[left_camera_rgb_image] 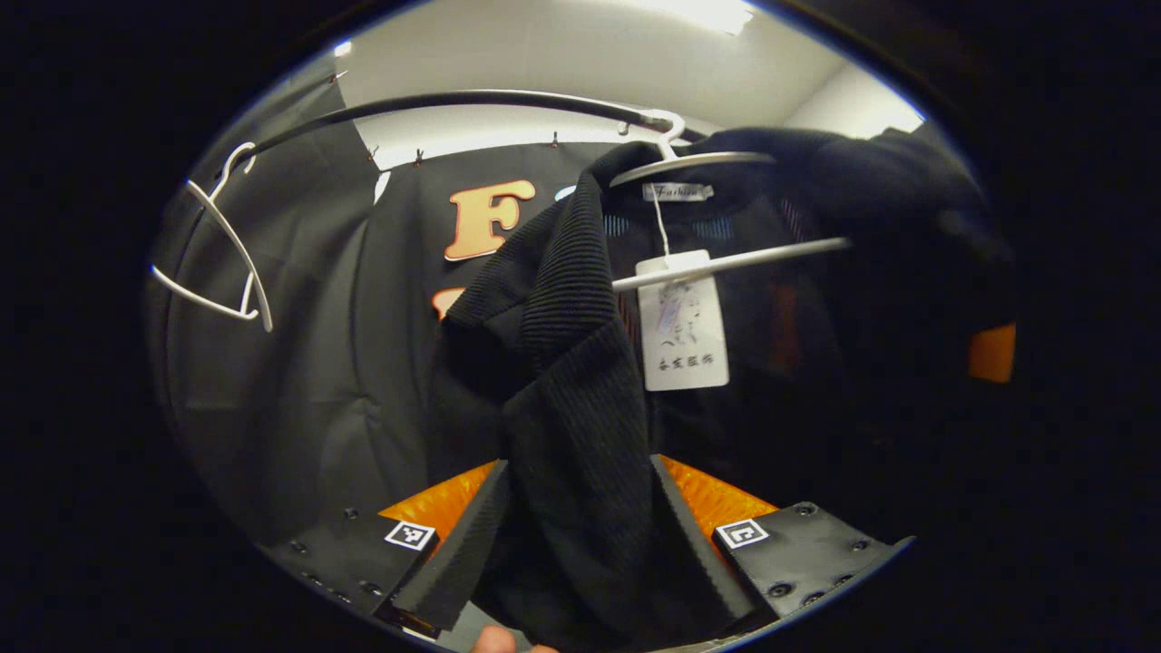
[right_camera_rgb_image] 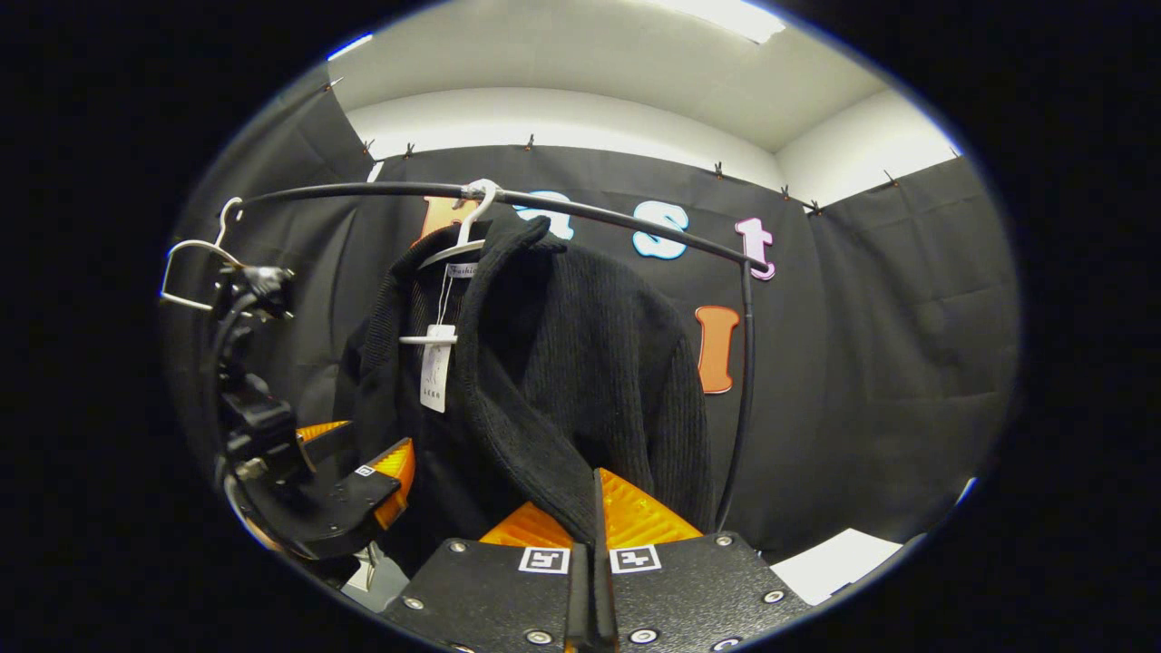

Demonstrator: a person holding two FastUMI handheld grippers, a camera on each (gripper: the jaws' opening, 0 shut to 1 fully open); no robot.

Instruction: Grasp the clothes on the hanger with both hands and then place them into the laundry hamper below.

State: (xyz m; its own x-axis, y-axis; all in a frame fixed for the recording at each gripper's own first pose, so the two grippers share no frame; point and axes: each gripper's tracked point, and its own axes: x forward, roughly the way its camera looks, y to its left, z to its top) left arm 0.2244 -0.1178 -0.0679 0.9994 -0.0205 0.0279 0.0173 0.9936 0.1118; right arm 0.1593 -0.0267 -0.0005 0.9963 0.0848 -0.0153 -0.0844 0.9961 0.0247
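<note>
A black knitted cardigan (left_camera_rgb_image: 571, 390) hangs on a white hanger (left_camera_rgb_image: 689, 163) from a black rail (left_camera_rgb_image: 453, 98), with a white paper tag (left_camera_rgb_image: 682, 336) dangling inside the collar. My left gripper (left_camera_rgb_image: 580, 535) is open, and the cardigan's front edge hangs down between its spread fingers. In the right gripper view the cardigan (right_camera_rgb_image: 580, 363) is at the centre on its hanger (right_camera_rgb_image: 453, 254). My right gripper (right_camera_rgb_image: 594, 517) is shut on the other front edge, low down. The left gripper (right_camera_rgb_image: 358, 453) shows there at the garment's left side.
An empty white hanger (left_camera_rgb_image: 227, 245) hangs at the rail's left end, also the empty hanger (right_camera_rgb_image: 190, 249). The rail (right_camera_rgb_image: 635, 222) bends down into a post on the right. A white sheet (right_camera_rgb_image: 839, 558) lies low right. Black cloth walls stand close behind.
</note>
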